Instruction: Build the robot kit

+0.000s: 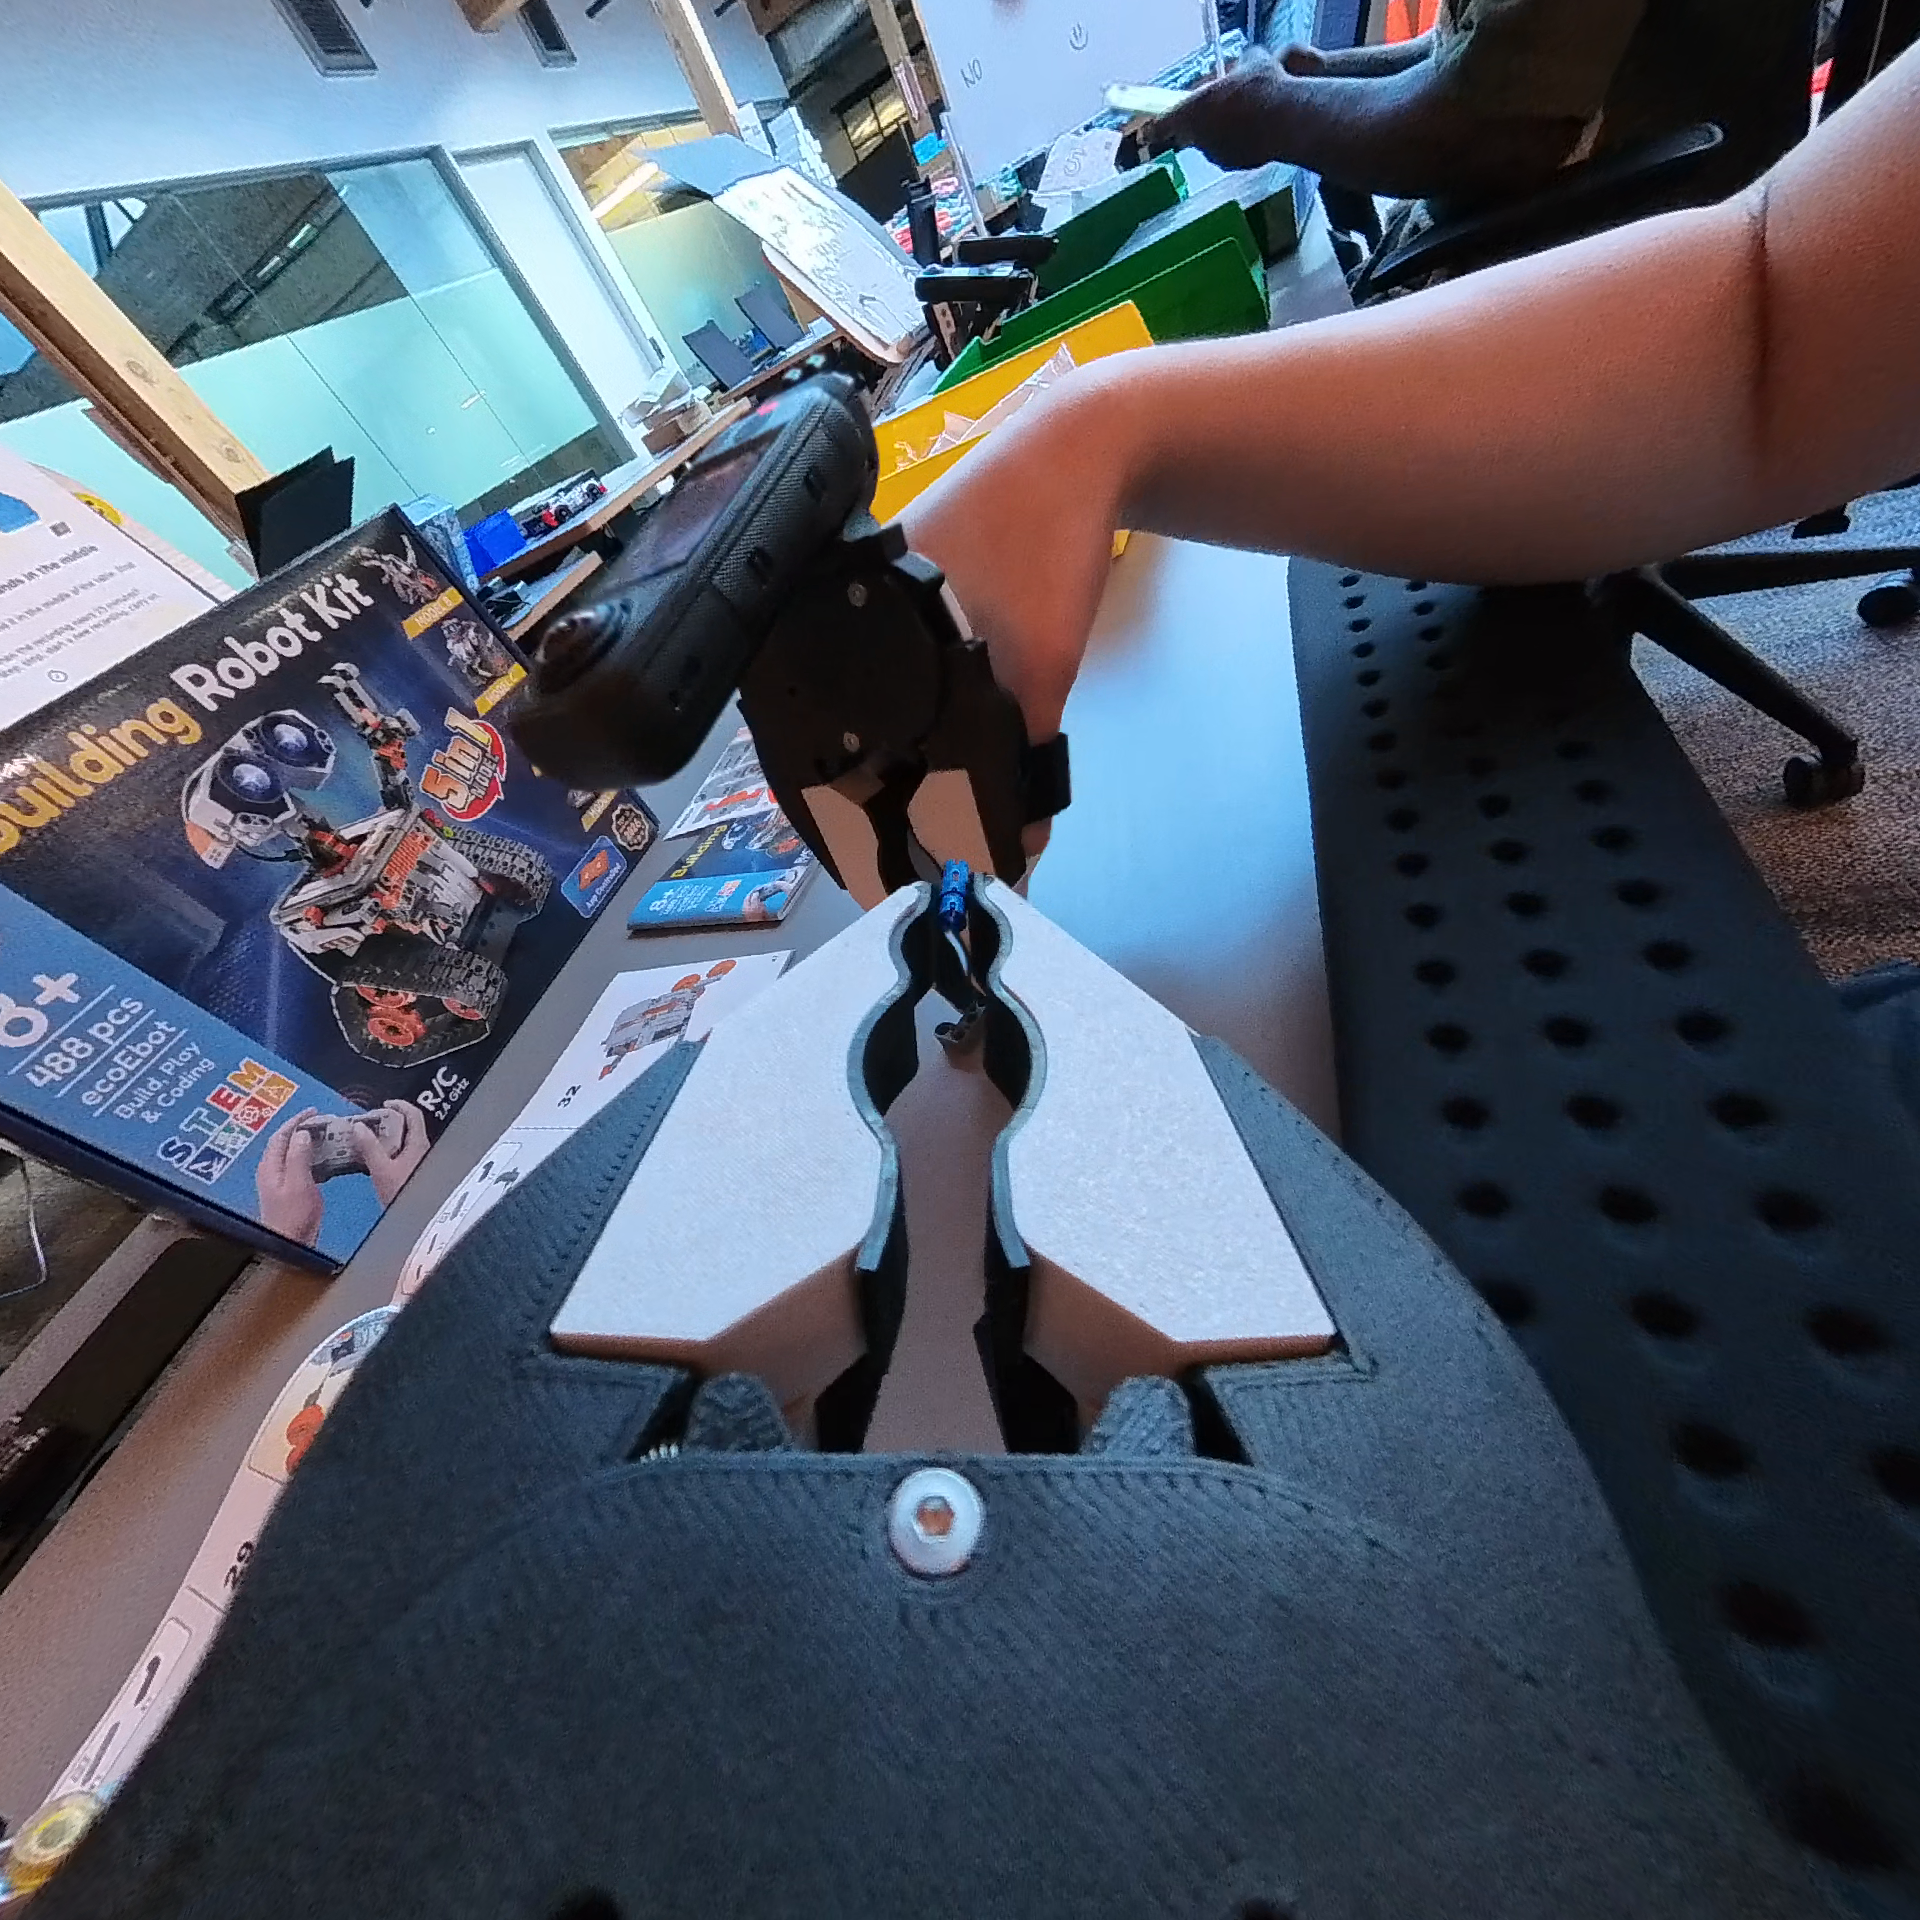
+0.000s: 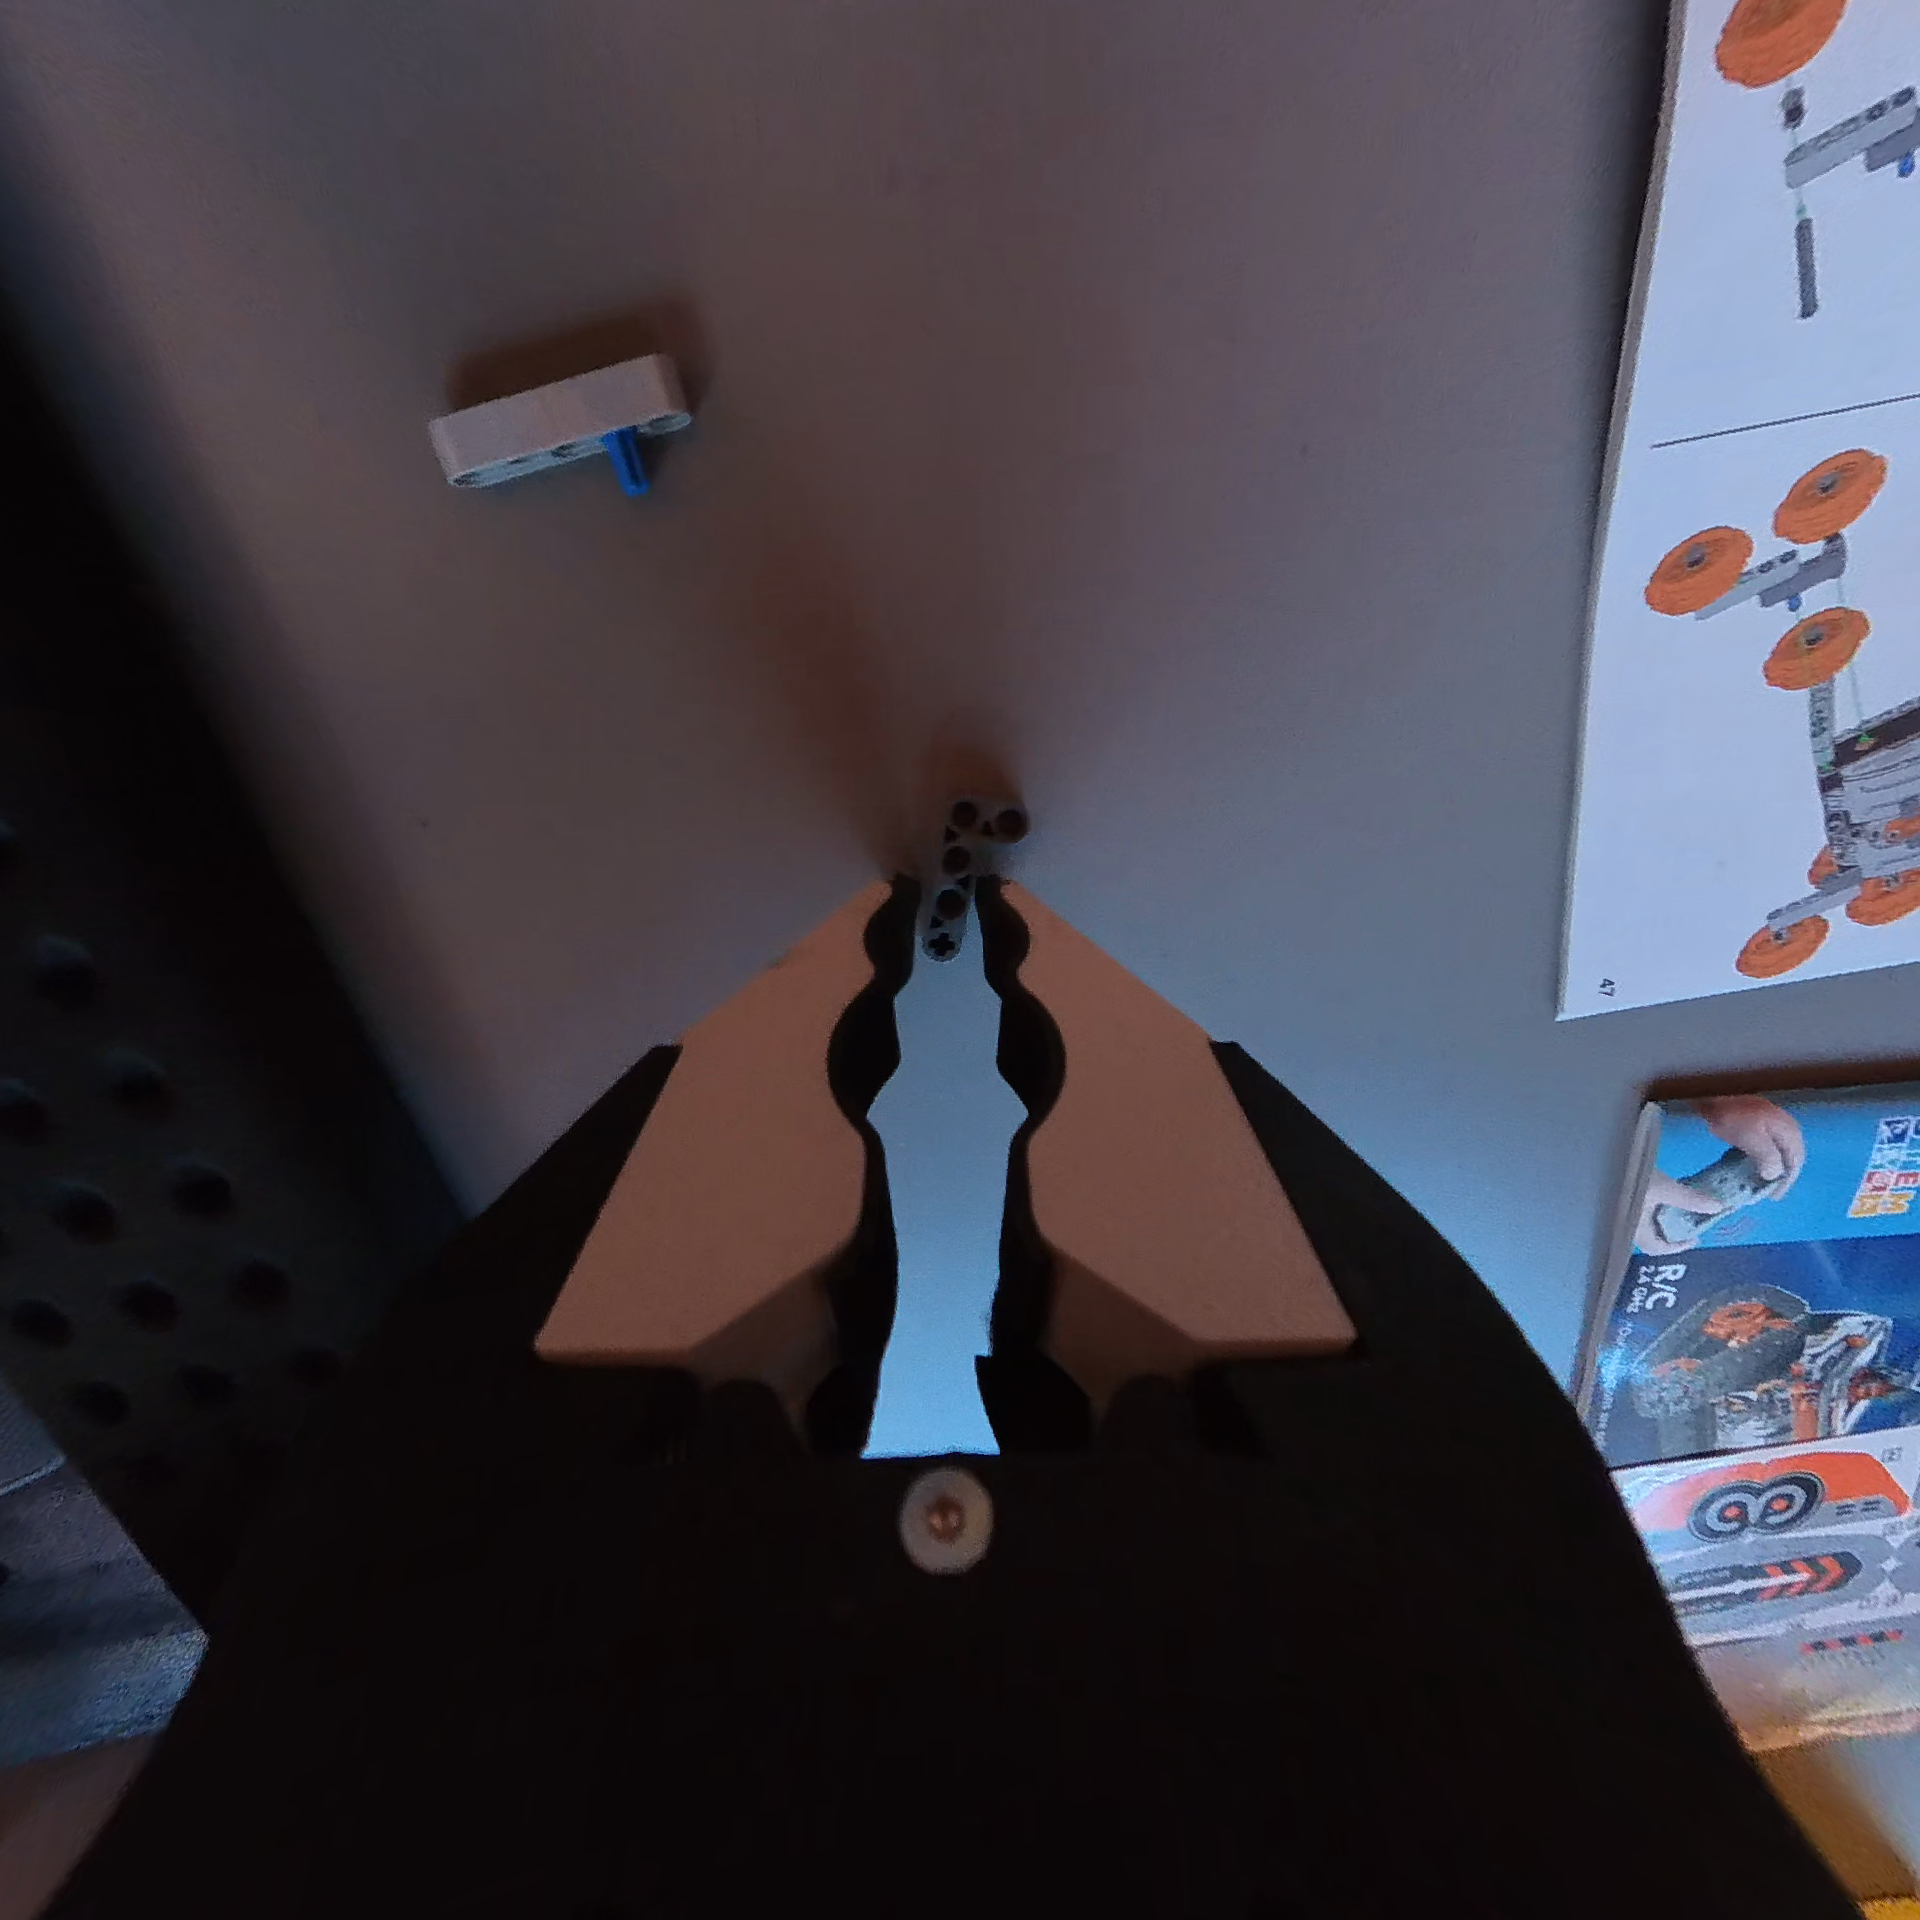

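Observation:
My left gripper (image 1: 953, 891) is shut on a small blue pin (image 1: 951, 906), held at its white fingertips (image 1: 831, 997) above the grey table (image 1: 1174, 748). Just beyond, a bare hand (image 1: 1018, 582) holds my right gripper (image 1: 940, 847) pointing down at the table. In the right wrist view the right gripper (image 2: 948, 883) is shut on a small grey L-shaped beam with holes (image 2: 951, 894), whose far end rests on or just above the table (image 2: 1195, 520). The beam's lower end also shows between my left fingers (image 1: 961, 1029). A light grey beam with a blue pin (image 2: 561, 426) lies alone on the table, far left.
A robot kit box (image 1: 260, 831) (image 2: 1766, 1299) and instruction sheets (image 1: 665, 1018) (image 2: 1787, 520) lie along one side. A black perforated panel (image 1: 1610, 1039) (image 2: 125, 1143) borders the other. Yellow (image 1: 997, 405) and green bins (image 1: 1143, 281) stand at the far end, near a person's hand (image 1: 1299, 104). Spacing between my two grippers at the tips: around 15 centimetres.

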The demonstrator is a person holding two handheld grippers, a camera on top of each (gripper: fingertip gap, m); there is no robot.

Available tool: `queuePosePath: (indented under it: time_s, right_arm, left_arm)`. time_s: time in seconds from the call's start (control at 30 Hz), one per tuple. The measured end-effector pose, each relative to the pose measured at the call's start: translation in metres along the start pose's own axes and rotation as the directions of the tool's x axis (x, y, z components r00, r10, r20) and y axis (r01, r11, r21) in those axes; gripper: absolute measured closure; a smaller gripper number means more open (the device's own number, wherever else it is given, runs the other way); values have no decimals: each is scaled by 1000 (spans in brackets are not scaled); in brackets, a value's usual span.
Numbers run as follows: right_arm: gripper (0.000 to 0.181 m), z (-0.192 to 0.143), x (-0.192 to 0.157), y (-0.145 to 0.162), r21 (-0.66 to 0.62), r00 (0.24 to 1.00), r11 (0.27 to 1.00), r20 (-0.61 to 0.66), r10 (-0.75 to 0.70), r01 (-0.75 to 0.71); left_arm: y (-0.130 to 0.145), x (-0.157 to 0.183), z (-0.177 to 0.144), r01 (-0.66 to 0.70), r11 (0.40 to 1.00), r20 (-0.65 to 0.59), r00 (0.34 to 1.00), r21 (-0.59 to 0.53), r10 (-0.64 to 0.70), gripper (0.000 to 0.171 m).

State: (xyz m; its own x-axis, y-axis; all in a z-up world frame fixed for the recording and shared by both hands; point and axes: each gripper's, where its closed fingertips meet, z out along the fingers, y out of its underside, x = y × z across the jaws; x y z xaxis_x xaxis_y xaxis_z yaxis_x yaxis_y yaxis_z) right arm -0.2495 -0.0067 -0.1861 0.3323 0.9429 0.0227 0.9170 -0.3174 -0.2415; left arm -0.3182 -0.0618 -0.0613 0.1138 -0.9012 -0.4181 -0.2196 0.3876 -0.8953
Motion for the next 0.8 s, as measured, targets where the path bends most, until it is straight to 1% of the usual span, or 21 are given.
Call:
queuePosePath:
  time_s: [0.1,0.2,0.27,0.3,0.33,0.37,0.4,0.43,0.47,0.5,0.53,0.6,0.67,0.73,0.77,0.8]
  right_arm:
    - [174,0,-2,0,-1,1000,1000,8,-10,10]
    - [174,0,-1,1,6,1000,1000,3,-23,23]
    - [174,-1,-2,-2,49,999,998,15,-38,38]
    - [174,-3,-2,-7,105,999,994,25,-40,37]
    - [174,-8,-3,-17,198,998,980,45,-41,31]
    - [174,-18,-3,-28,316,997,949,68,-39,16]
    - [175,-32,1,-41,450,997,893,71,-36,0]
    - [175,-52,5,-53,589,997,808,69,-46,-4]
    - [175,-73,5,-61,707,995,707,80,-65,-10]
    - [174,-93,8,-65,790,994,613,93,-64,-34]
    - [174,-110,13,-65,844,994,534,100,-52,-57]
    - [174,-134,20,-61,910,995,409,95,-43,-70]
    - [174,-149,21,-57,943,992,315,123,-39,-104]
    - [174,-160,13,-57,953,967,212,239,-88,-216]
    - [174,-166,8,-59,940,936,150,327,-130,-307]
    - [175,-170,3,-60,902,884,108,432,-180,-419]
  left_arm:
    - [1,1,0,-1,1000,-3,1000,-3,1,168]
    - [0,0,0,0,1000,-1,1000,-3,0,168]
    - [0,-1,0,1,1000,3,1000,-3,-1,168]
    - [0,-1,-1,2,1000,6,1000,-1,-2,169]
    - [0,-2,-1,5,1000,10,1000,1,-5,168]
    - [-1,-2,-2,9,1000,13,1000,5,-9,168]
    - [-2,-3,-2,13,1000,15,1000,10,-13,168]
    - [-3,-3,-3,16,1000,14,1000,16,-17,168]
    - [-4,-3,-3,21,1000,12,1000,21,-21,168]
    - [-5,-3,-3,24,999,12,1000,25,-24,168]
    - [-5,-3,-3,24,999,12,1000,28,-25,168]
    - [-6,-2,-3,23,999,10,1000,29,-23,168]
    - [-5,-3,-3,24,999,19,1000,24,-25,168]
    - [-5,-5,-3,45,999,28,999,29,-46,168]
    - [-6,-7,-3,64,997,33,997,39,-65,168]
    - [-8,-9,-4,84,995,40,995,54,-86,168]
